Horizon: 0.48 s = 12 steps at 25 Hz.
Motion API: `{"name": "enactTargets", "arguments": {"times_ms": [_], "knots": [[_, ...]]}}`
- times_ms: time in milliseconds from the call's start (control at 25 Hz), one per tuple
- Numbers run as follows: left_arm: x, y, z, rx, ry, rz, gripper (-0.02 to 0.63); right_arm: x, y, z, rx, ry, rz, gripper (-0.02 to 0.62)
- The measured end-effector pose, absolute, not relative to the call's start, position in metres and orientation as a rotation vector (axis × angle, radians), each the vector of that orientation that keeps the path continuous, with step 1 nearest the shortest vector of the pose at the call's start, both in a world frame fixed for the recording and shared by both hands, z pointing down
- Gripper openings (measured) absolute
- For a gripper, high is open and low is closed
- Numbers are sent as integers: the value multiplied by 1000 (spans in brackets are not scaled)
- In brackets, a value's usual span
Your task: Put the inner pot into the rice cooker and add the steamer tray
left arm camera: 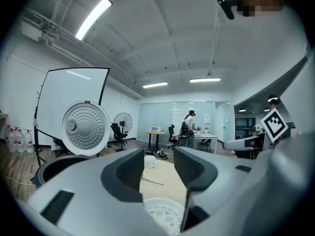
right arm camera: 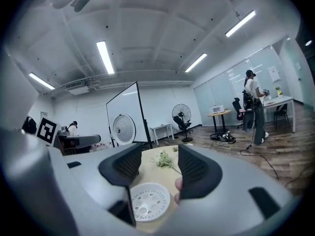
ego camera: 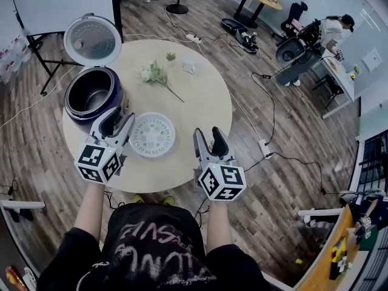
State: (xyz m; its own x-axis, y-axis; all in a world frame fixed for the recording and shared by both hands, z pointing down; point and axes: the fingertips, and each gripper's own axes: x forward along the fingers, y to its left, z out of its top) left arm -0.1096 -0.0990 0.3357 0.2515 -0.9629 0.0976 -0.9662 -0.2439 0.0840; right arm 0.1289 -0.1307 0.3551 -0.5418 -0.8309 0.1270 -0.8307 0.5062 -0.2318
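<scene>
From head height, steeply down and near onto the round table [ego camera: 206, 96], with the cooker lid [ego camera: 92, 39] at 10 o'clock. In each gripper view, low over the tabletop, nearly level, looking out between own jaws across the room. Shared by all three: white tray [ego camera: 152, 134], lid, tabletop.

Open-plan office around me: black swivel office chair [ego camera: 297, 11], long white desk [ego camera: 341, 80], glass partition wall [left arm camera: 162, 117], white ceiling strip lights [left arm camera: 92, 17], black cables [ego camera: 272, 117] across brown wood-plank floor [ego camera: 303, 126].
</scene>
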Motion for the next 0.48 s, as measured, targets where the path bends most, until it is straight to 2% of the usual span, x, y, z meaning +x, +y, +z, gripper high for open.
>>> {"name": "enactTargets", "arguments": {"times_ms": [160,320,480], "knots": [[-116,-100,336,2381,-1856,51,248,118,-130,354,-1448,2791,-369,325],[-117,-102,343,2365,-1851,57,282,119,-135,356,-1444,2799,-390,345],[-118,-105,349,2346,-1852,63,284,121,-142,365,-1452,2799,-445,344]]}}
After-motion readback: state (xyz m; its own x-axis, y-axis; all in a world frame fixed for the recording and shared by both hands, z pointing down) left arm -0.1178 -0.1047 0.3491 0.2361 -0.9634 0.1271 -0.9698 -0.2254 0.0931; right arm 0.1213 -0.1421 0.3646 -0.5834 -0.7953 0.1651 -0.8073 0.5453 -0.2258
